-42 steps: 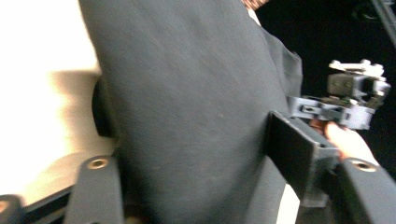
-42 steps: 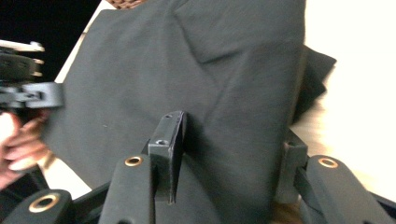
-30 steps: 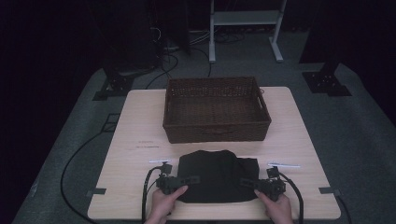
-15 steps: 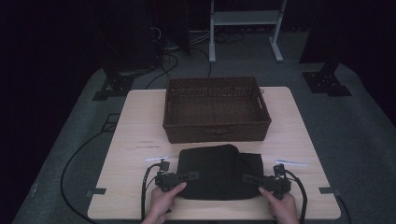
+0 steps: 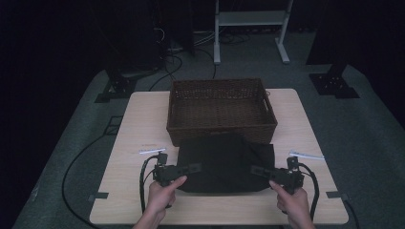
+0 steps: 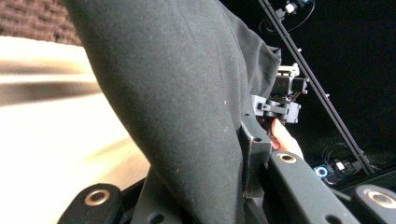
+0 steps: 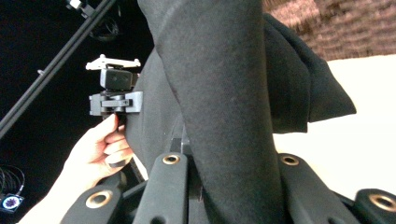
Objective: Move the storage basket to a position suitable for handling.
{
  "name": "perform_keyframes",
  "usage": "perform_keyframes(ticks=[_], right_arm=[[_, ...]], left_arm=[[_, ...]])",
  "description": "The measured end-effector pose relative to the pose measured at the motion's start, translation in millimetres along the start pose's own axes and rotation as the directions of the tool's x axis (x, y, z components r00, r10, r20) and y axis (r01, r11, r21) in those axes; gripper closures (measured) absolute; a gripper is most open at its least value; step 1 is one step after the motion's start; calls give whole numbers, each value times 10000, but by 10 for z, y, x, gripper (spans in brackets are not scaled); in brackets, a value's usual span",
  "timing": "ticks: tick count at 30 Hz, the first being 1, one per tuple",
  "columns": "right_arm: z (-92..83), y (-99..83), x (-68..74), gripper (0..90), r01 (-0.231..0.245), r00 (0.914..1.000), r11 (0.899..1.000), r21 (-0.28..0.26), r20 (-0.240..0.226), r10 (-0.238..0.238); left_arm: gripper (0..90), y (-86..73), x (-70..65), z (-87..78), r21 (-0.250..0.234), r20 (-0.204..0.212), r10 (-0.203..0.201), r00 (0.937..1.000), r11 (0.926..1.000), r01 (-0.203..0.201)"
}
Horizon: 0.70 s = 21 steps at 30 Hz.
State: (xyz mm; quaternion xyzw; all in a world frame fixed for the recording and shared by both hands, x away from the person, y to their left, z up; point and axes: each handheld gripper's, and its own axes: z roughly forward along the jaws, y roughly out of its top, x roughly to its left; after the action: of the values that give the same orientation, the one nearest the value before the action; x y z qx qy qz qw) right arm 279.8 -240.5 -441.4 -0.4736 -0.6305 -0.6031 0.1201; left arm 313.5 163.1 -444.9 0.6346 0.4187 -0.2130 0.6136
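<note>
Cloth (image 5: 224, 162), dark and limp, lies on the tabletop (image 5: 143, 119) just in front of the wicker basket (image 5: 220, 110) in the high view, the left gripper (image 5: 190, 168) and right gripper (image 5: 258, 170) pinching its opposite side edges. In the left gripper view, then the right gripper view, the fingers are clamped on thick soft folds (image 6: 187, 116) (image 7: 224, 93), probably light; edge holds suit it, since it sags between them.

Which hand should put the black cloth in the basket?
Neither alone: left gripper and right gripper each pinch a side of the black cloth, equally near the basket. Probably both together.

Black cloth (image 5: 224, 162), dark brown woven basket (image 5: 220, 107), pale wooden table (image 5: 143, 124).
</note>
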Motion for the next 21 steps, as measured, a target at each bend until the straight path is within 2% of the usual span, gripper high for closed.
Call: perform_keyframes(ticks=[9, 21], right_arm=[[-3, 328, 167, 747, 578, 9982, 9981, -231, -160, -582], [36, 728, 302, 746, 940, 9948, 9946, -431, -347, -956]], left_arm=[[746, 261, -136, -32, -487, 188, 318, 9993, 9983, -308], [746, 646, -305, -62, -666, 92, 841, 9964, 9943, -833]])
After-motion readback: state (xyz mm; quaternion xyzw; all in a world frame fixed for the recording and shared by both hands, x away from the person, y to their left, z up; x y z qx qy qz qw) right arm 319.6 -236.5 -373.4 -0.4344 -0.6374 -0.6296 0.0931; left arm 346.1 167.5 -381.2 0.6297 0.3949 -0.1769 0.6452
